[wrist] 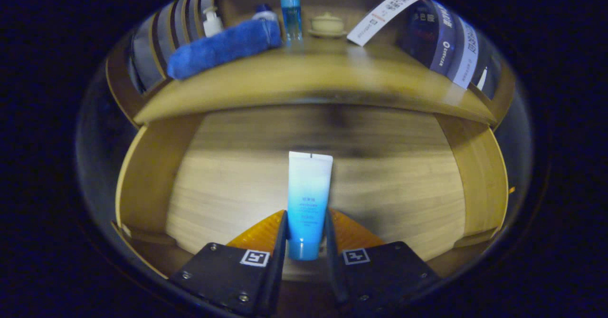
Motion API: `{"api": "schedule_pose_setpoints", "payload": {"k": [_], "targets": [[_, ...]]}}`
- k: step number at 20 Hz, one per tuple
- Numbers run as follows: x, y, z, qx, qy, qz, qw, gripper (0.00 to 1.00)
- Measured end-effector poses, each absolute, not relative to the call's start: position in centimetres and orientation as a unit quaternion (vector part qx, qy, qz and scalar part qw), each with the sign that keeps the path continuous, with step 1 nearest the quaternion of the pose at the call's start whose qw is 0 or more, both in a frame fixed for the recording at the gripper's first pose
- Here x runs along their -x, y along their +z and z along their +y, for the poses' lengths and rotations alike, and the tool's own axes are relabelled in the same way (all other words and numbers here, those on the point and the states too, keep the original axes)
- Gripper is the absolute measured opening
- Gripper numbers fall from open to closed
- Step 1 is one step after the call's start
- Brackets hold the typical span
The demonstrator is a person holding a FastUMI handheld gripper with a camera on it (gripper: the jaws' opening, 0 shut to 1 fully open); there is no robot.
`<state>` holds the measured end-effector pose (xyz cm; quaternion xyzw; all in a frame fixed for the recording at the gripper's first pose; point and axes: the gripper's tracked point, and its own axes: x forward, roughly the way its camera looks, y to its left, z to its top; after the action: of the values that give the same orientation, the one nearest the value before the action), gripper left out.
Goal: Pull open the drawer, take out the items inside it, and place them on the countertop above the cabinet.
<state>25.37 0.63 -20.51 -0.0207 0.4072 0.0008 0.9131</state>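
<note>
Blue-and-white tube (308,204) sits clamped between the nearly closed tongs (306,227), apparently lifted above the open drawer (237,189) floor.

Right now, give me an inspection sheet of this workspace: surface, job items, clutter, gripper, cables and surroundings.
Surface: wooden countertop above the cabinet, with bare space along its front edge.
Job's things: open drawer with a pale wood floor; a white-and-blue tube in it, cap end toward the camera.
Clutter: on the countertop, a rolled blue towel, a white pump bottle, a tall blue bottle, a small lidded cream pot on a saucer.
Gripper: gripper has both fingers against the sides of the tube's lower part, apparently closed on it.
Cables: nothing seen.
Surroundings: dark booth wall behind the countertop; slatted panel beyond the towel.
</note>
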Motion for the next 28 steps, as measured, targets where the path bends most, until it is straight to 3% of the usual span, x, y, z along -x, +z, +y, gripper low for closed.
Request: {"api": "schedule_pose_setpoints", "payload": {"k": [11, 19, 23, 28], "targets": [[-20.5, -10.8, 1.7, -0.001, 0.048, 0.17, 0.984, 0.41], [-18.7, -1.3, 1.6, -0.053, 0.029, 0.011, 0.998, 0.41], [-21.6, 2.2, 1.4, -0.022, 0.02, -0.01, 1.0, 0.41], [-27.7, 0.1, 0.7, -0.006, -0.012, 0.034, 0.999, 0.41]]}}
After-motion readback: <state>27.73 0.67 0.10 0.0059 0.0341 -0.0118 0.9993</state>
